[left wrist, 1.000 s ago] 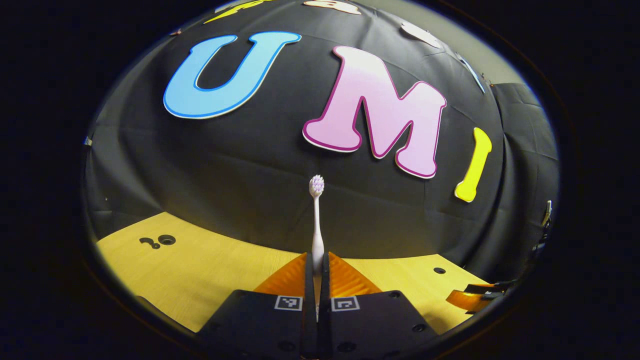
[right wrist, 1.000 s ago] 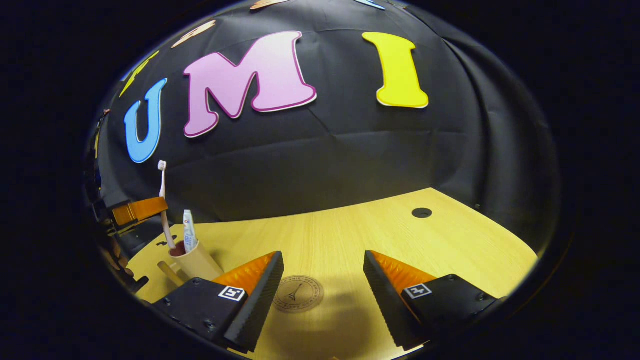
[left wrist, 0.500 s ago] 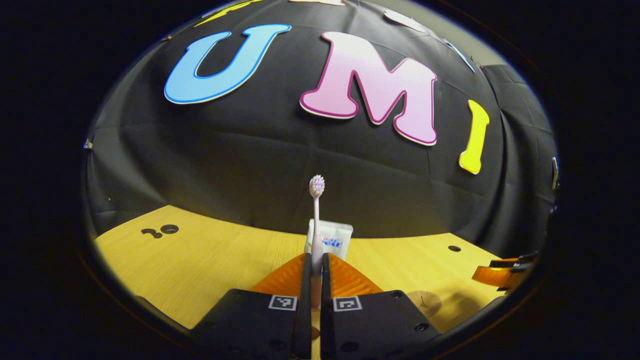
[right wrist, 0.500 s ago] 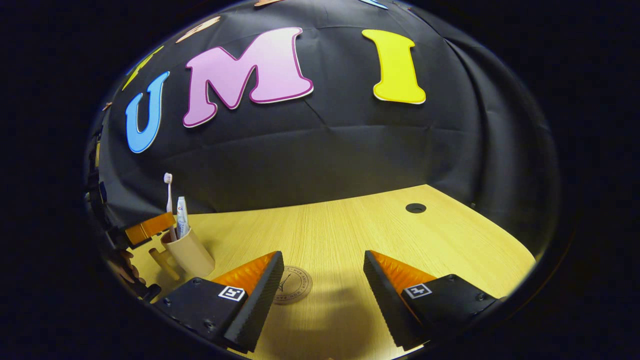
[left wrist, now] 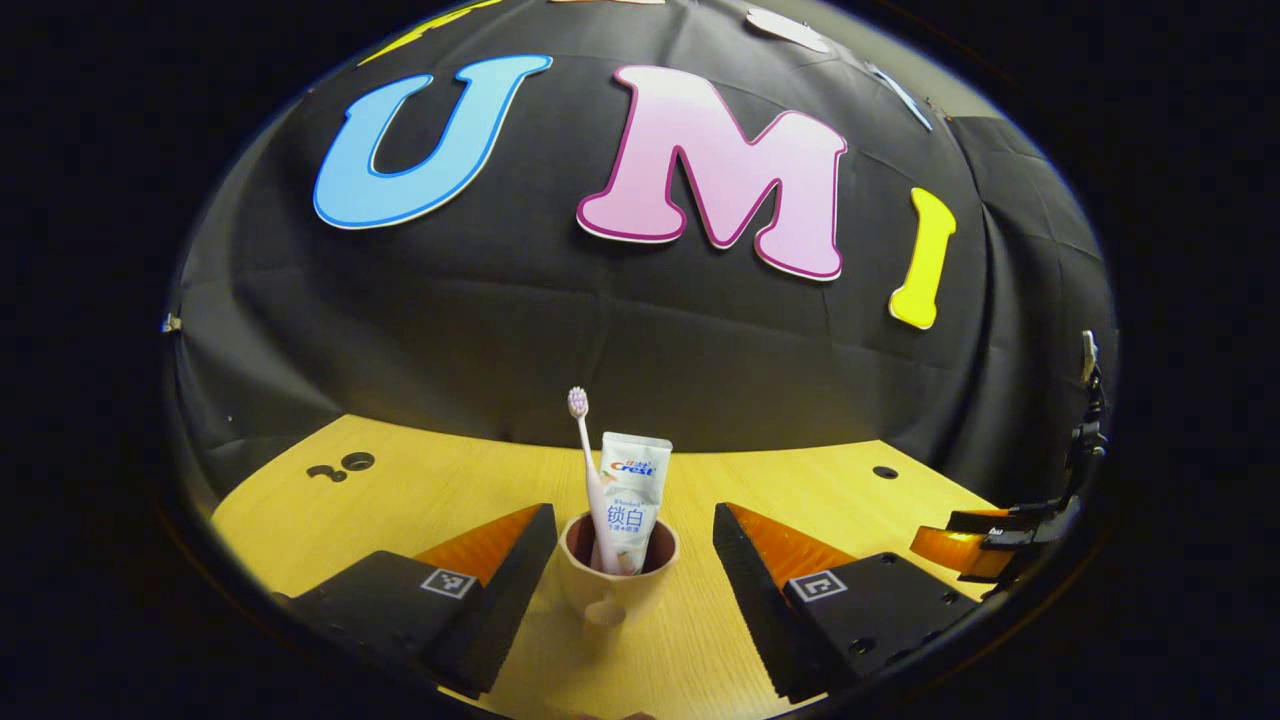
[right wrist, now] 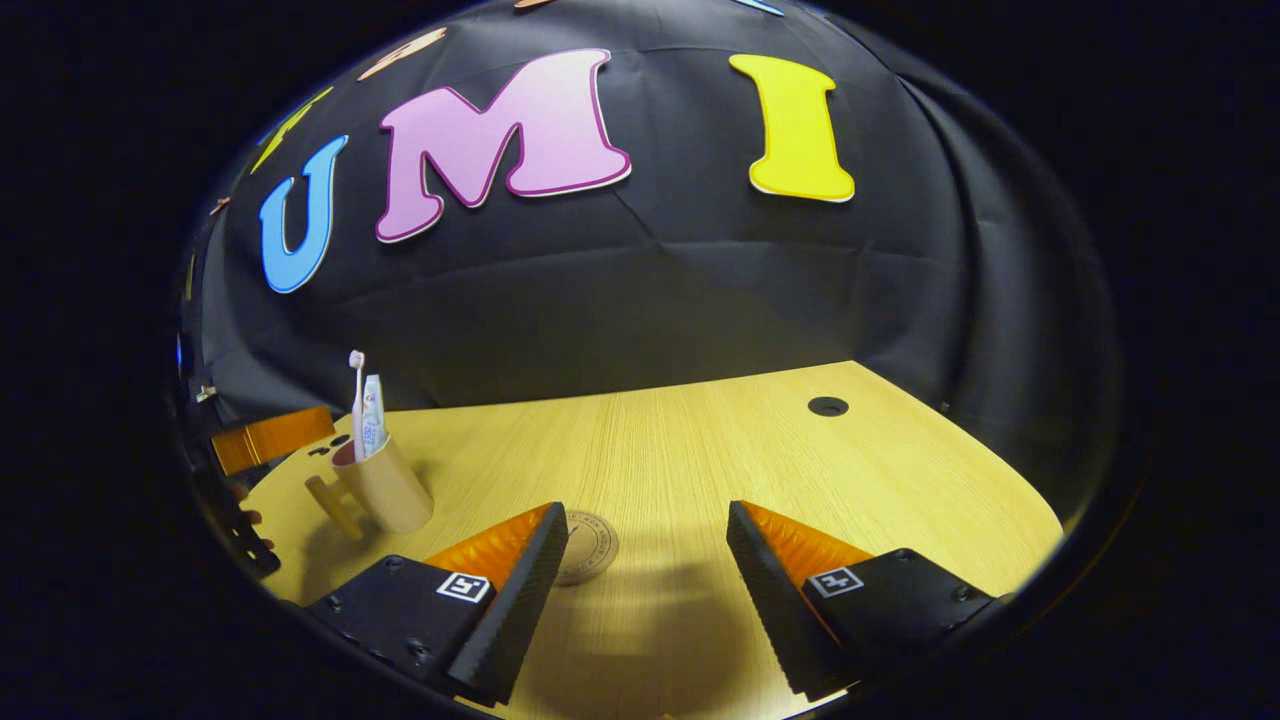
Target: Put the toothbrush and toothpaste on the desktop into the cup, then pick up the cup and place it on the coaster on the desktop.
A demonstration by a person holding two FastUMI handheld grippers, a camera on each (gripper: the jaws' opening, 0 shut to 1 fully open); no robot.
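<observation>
Cup (left wrist: 617,583) upright on wooden desktop (left wrist: 420,500), between spread fingers of left gripper (left wrist: 634,570), fingers clear of cup wall; toothbrush (left wrist: 586,455) and toothpaste (left wrist: 630,500) stand inside cup, brush leaning left of tube; cup handle faces camera; right gripper view: right gripper (right wrist: 646,575) spread wide, holding nothing, low over desktop; coaster (right wrist: 586,546) flat, right of cup, touching no cup, partly behind right gripper's left finger.
</observation>
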